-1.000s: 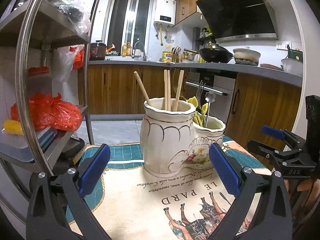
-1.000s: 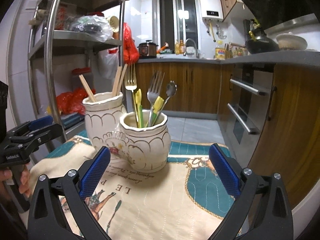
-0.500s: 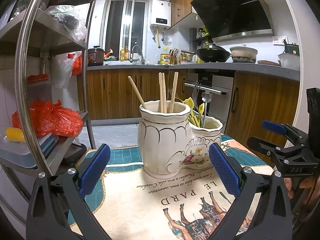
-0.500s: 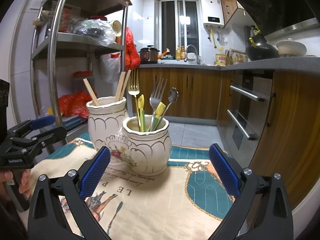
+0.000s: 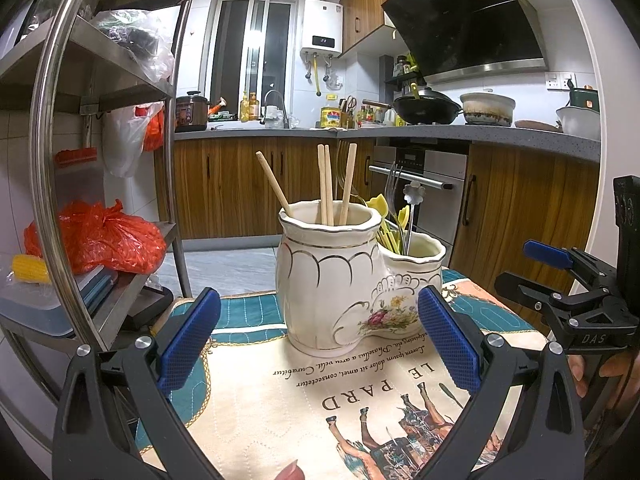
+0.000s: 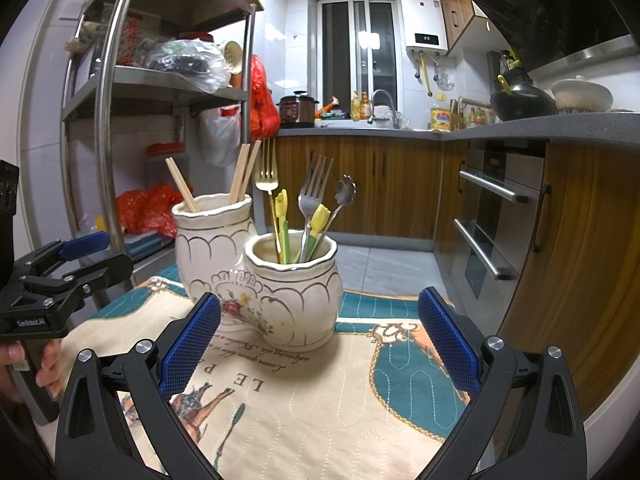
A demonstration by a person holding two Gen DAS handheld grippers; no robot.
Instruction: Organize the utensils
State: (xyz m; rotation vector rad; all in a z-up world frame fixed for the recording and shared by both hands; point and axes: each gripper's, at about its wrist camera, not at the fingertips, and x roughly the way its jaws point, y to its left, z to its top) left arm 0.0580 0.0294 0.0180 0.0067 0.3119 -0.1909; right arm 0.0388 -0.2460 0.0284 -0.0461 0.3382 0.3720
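A cream ceramic double utensil holder with gold scallop lines and a painted flower spray (image 5: 336, 280) stands on a quilted beige and teal table mat printed with horses and lettering (image 5: 304, 408), its tall pot and short pot joined side by side. Four pale wooden chopsticks (image 5: 325, 190) lean in the tall pot, while the short pot (image 6: 294, 280) carries a gold fork (image 6: 267, 176), a silver fork (image 6: 314, 188), a silver flower-bowled spoon (image 6: 345, 192) and small yellow-and-green plastic picks (image 6: 281, 216). The left gripper (image 5: 318, 344), black with blue ribbed pads, is spread wide and carries nothing; the holder sits just ahead of it, centred between its two fingers and apart from both pads. The right gripper (image 6: 318, 340) is likewise spread wide and empty, with the short pot directly ahead of its gap and closer to its left pad (image 6: 192, 344), though not touching it. Each gripper shows at the edge of the other's view, held off to the holder's side above the mat. A steel shelf rack (image 6: 108, 128) with a red plastic bag (image 5: 96, 236) stands behind and to the left of the table.
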